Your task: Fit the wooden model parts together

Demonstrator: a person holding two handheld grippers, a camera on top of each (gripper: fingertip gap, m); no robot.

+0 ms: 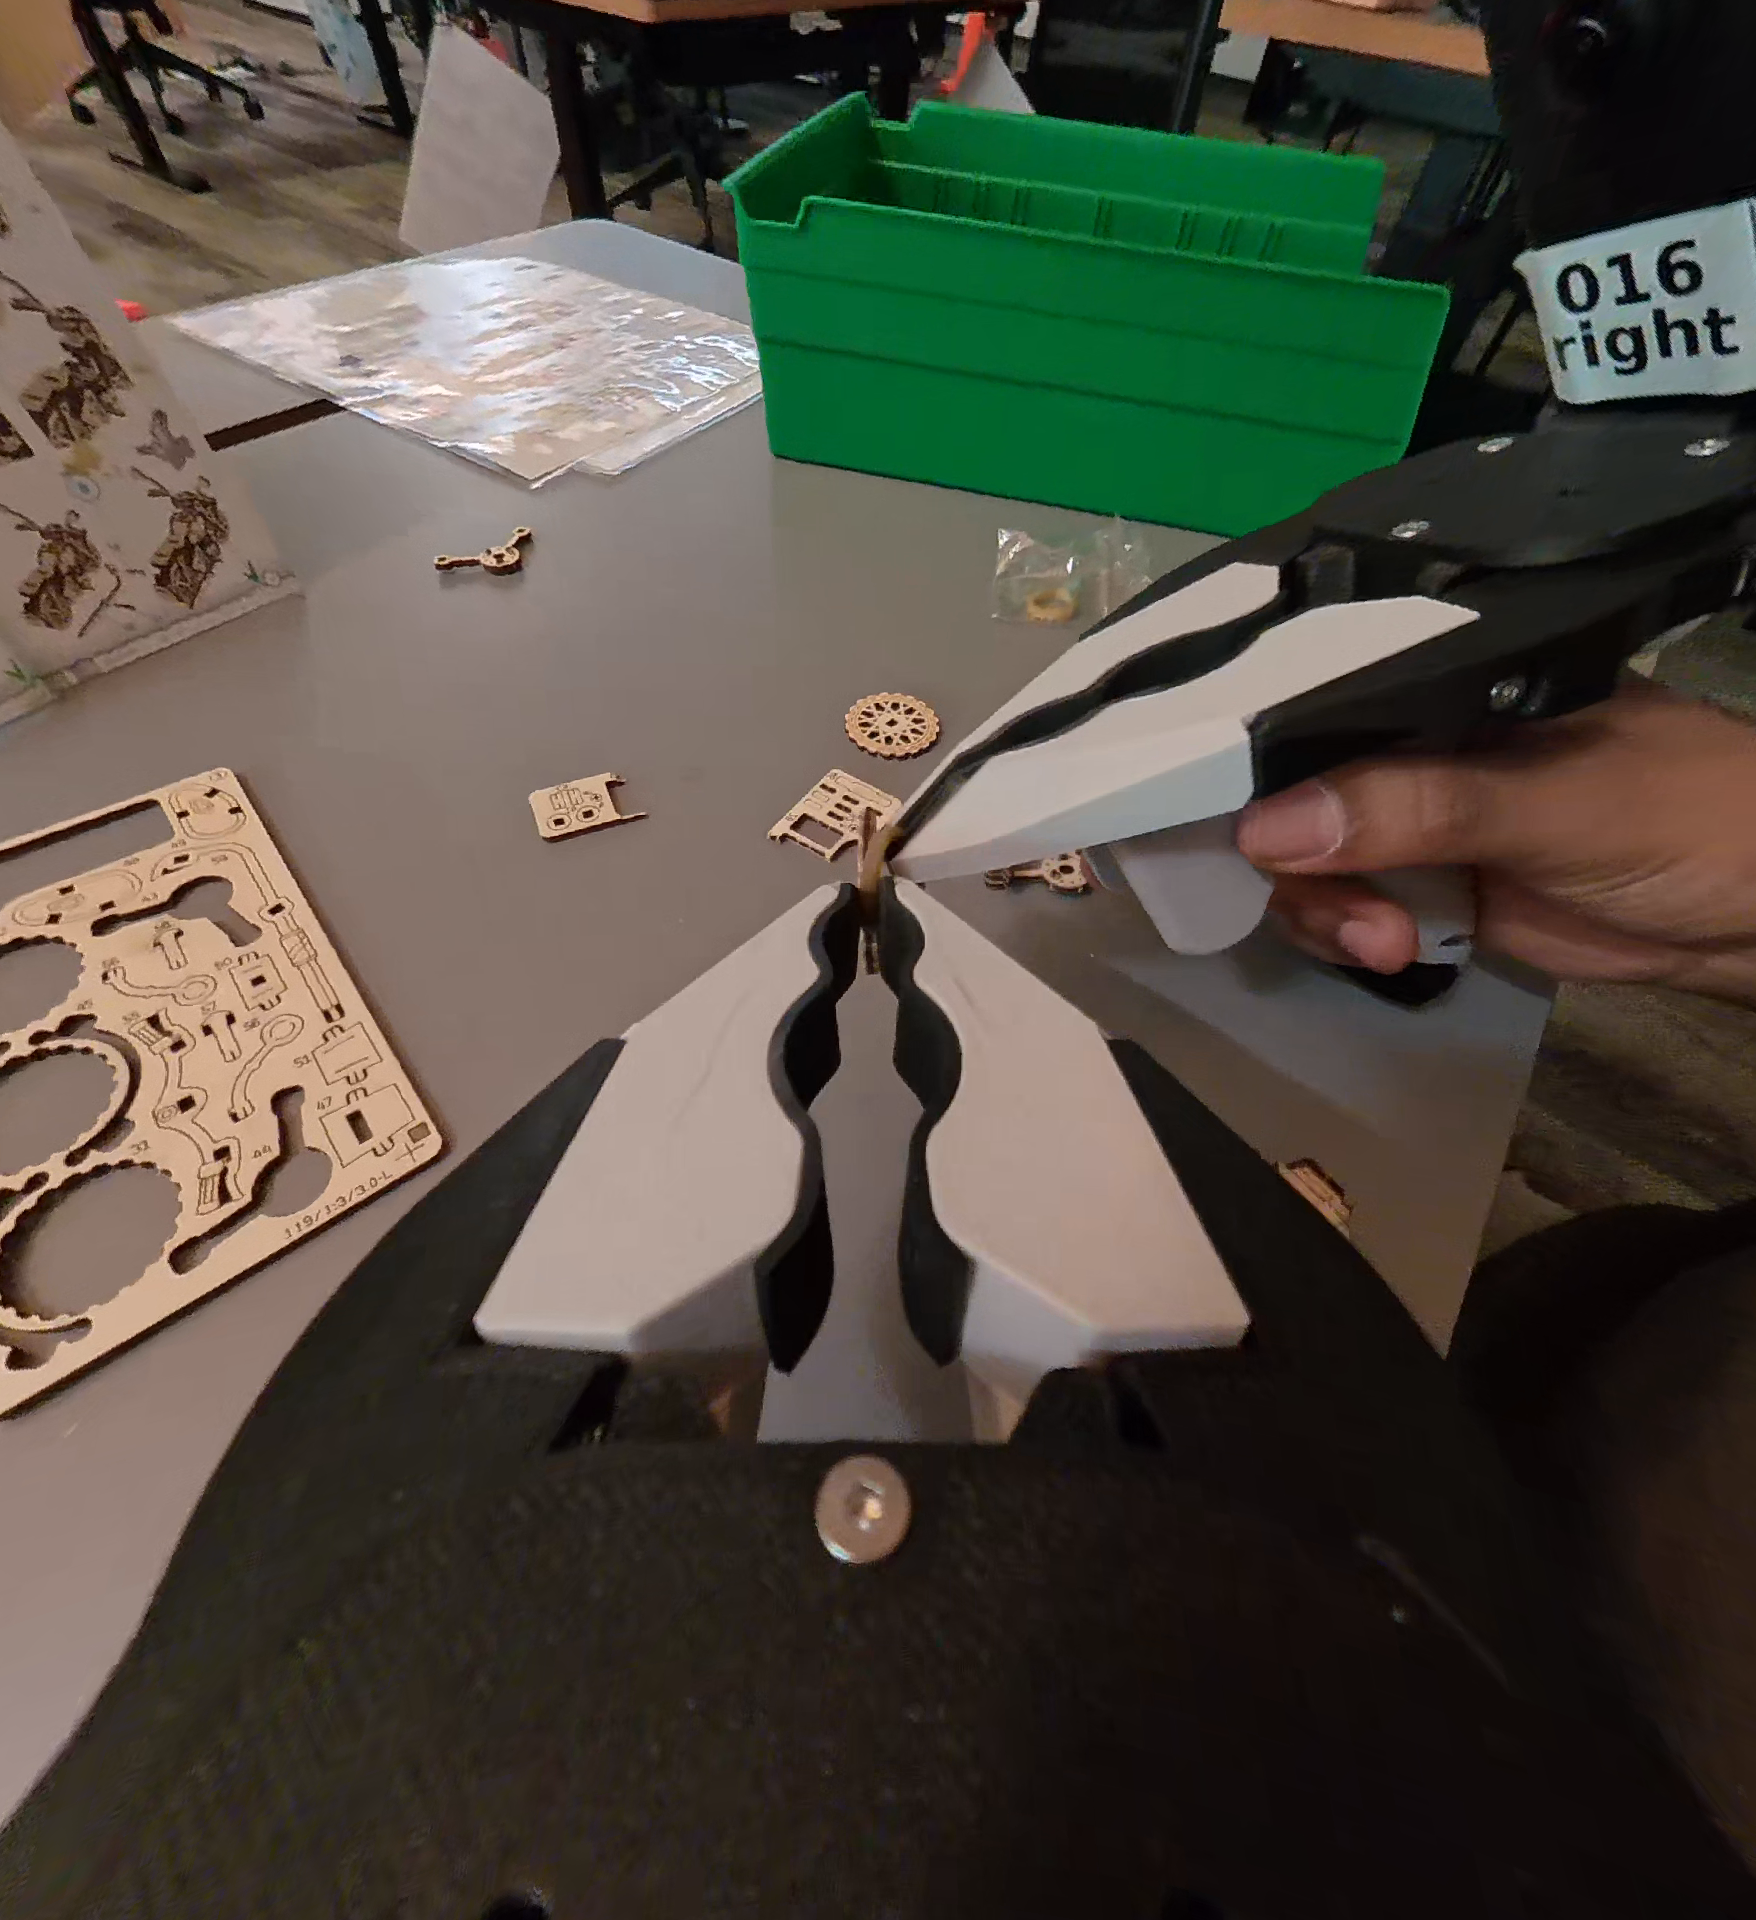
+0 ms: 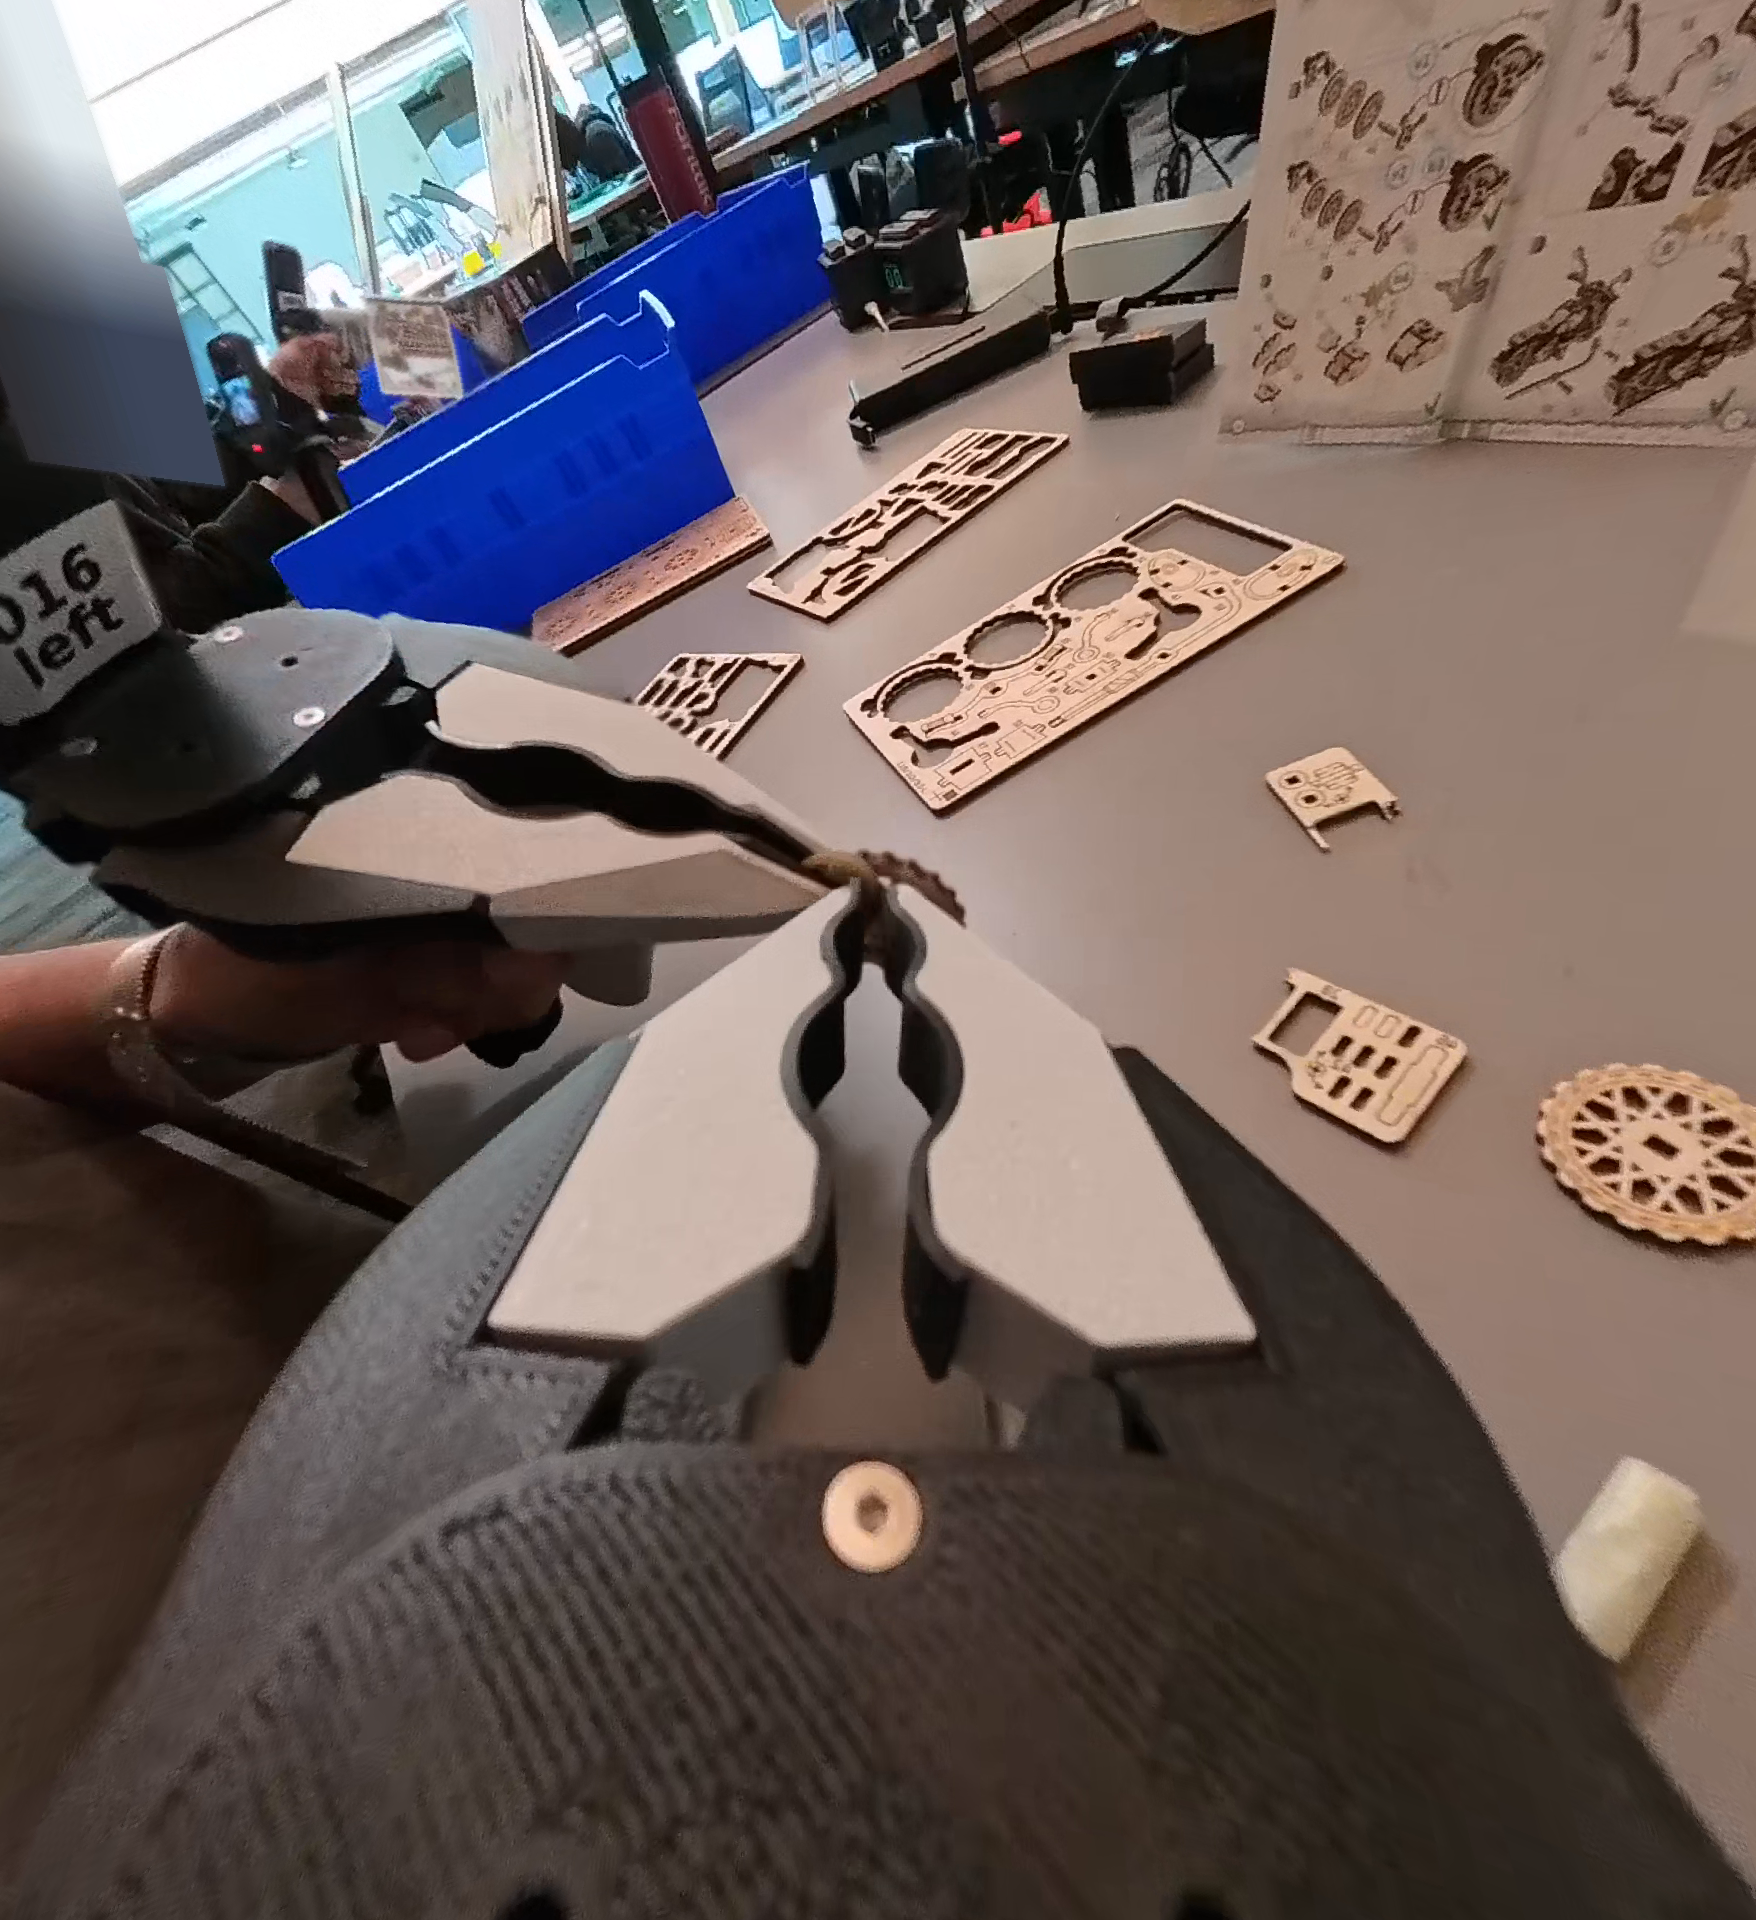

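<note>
The bin (image 1: 1082, 343) was bright green, the table (image 1: 562, 665) plain grey, the wooden wheel (image 2: 1670, 1153) pale tan with a lattice pattern, and another bin (image 2: 541, 499) deep blue.

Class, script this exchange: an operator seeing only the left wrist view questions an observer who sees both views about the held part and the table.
Operator: What does my left gripper hold? I see only an edge.
Observer: A toothed wooden part, gripped by the right gripper too.
Operator: What lies farther left?
Observer: Two more cut-out wooden sheets, near blue bins.
Operator: Anything else?
Observer: A small white block beside the right gripper.
</note>
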